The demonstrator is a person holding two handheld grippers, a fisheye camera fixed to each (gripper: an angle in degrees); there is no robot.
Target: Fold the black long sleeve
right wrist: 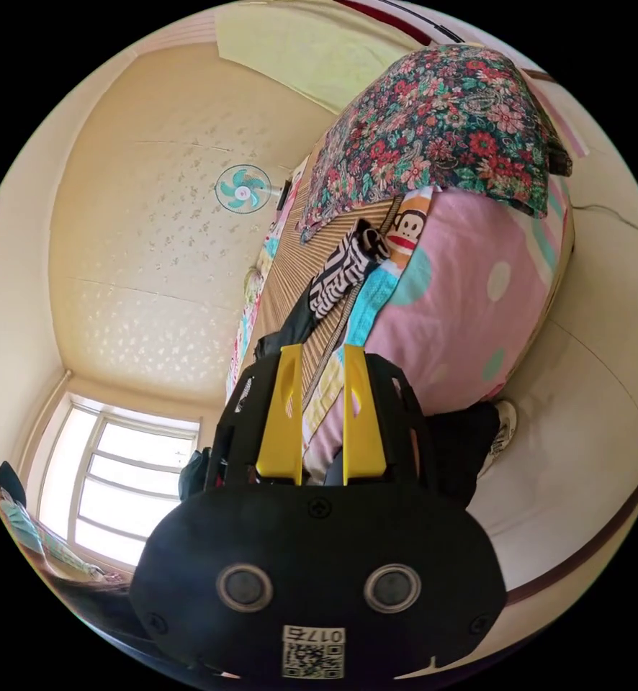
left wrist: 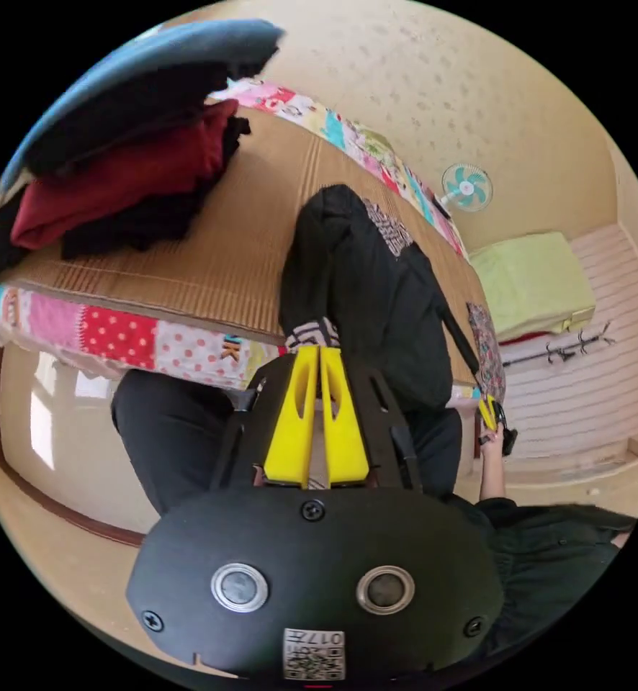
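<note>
The black long sleeve (left wrist: 366, 288) lies bunched on the woven mat (left wrist: 247, 237) of the bed. Its zebra-patterned cuff (left wrist: 312, 333) sits at the mat's near edge, and my left gripper (left wrist: 319, 351) is shut on that cuff, yellow jaws almost touching. One thin black sleeve stretches away to the right toward my right gripper (left wrist: 487, 413), held in a hand. In the right gripper view, the other zebra cuff (right wrist: 348, 268) rests on the mat (right wrist: 290, 259) just beyond my right gripper (right wrist: 322, 353), whose jaws stand open and apart over the mat's edge.
A stack of folded red, black and blue clothes (left wrist: 124, 165) sits on the mat's far left. A floral pillow (right wrist: 448, 122) lies at the sleeve end of the bed. The person's dark trousers (left wrist: 168, 432) press against the patchwork cover (left wrist: 117, 335). A fan (right wrist: 242, 188) hangs on the wall.
</note>
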